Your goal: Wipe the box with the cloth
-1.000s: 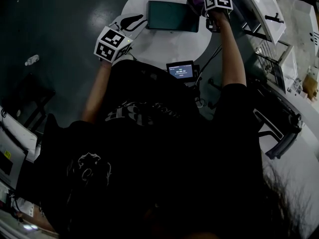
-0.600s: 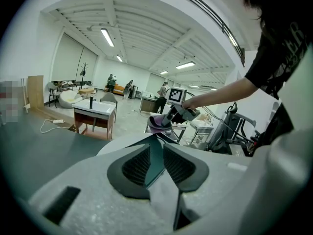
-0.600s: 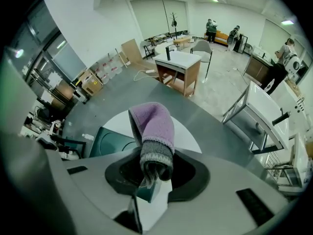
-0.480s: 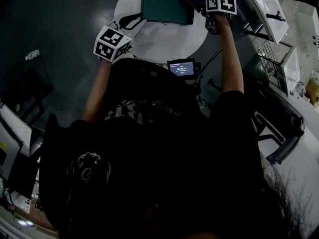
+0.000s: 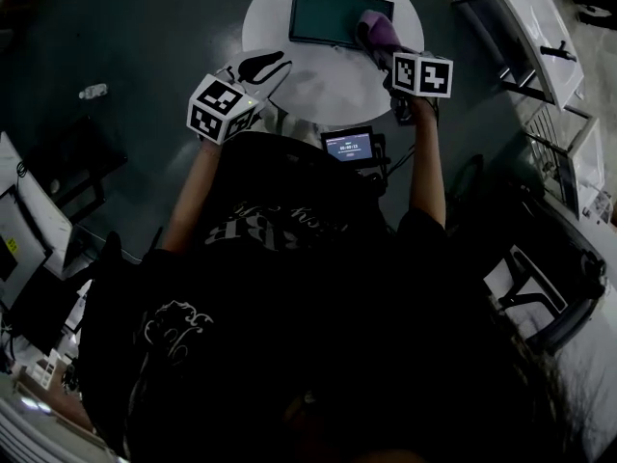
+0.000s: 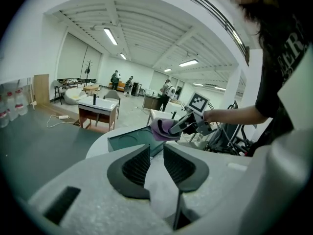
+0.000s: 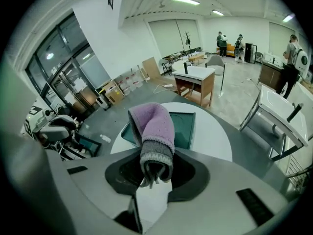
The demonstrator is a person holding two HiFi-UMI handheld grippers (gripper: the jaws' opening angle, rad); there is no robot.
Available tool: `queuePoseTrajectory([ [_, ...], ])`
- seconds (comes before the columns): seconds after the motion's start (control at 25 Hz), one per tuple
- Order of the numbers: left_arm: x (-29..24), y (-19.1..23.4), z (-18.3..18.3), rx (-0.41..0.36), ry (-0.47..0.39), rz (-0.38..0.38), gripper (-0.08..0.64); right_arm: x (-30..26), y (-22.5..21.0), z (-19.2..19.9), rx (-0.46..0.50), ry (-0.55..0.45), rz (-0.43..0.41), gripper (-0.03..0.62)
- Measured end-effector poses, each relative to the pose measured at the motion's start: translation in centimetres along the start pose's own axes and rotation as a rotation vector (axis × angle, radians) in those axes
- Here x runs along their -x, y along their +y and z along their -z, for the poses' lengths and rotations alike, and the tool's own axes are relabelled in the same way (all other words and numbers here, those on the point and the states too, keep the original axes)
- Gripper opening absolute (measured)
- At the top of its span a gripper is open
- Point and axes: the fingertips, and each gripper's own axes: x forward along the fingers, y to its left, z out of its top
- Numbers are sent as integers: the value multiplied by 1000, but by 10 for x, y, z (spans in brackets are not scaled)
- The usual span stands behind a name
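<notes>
A dark green flat box (image 5: 333, 14) lies on the far side of a round white table (image 5: 318, 80). My right gripper (image 5: 393, 54) is shut on a purple cloth with a grey cuff (image 5: 376, 29), which rests over the box's right near corner. In the right gripper view the cloth (image 7: 154, 126) sticks up from between the jaws, hiding the middle of the box (image 7: 186, 127). My left gripper (image 5: 255, 67) hovers over the table's left part, apart from the box, open by a narrow gap with nothing in it. The left gripper view shows that gripper (image 6: 156, 152), the box (image 6: 131, 140) and the cloth (image 6: 164, 128).
A small lit screen (image 5: 349, 145) with cables sits at the table's near edge. White metal-framed benches (image 5: 540, 27) stand to the right, a chair (image 5: 540, 287) lower right. A wooden desk (image 6: 98, 109) and several people stand far off in the hall.
My right gripper has drawn the cloth from the box's far right corner back to its right near corner. The left gripper has stayed at the table's left.
</notes>
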Motion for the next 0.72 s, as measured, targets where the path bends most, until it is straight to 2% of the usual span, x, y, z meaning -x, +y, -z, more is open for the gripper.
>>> queuePoseTrajectory([
  [0.16,10,-1,5,-36,27,19,97,11,28,17,-5,-54,12,101],
  [0.44,26,-18,-9,-117,-4,117,97,43,86,25,5,-149,44,101],
  [0.72,98,-23,13,-177,-45,217,97,59,181,34,-44,-269,93,101],
])
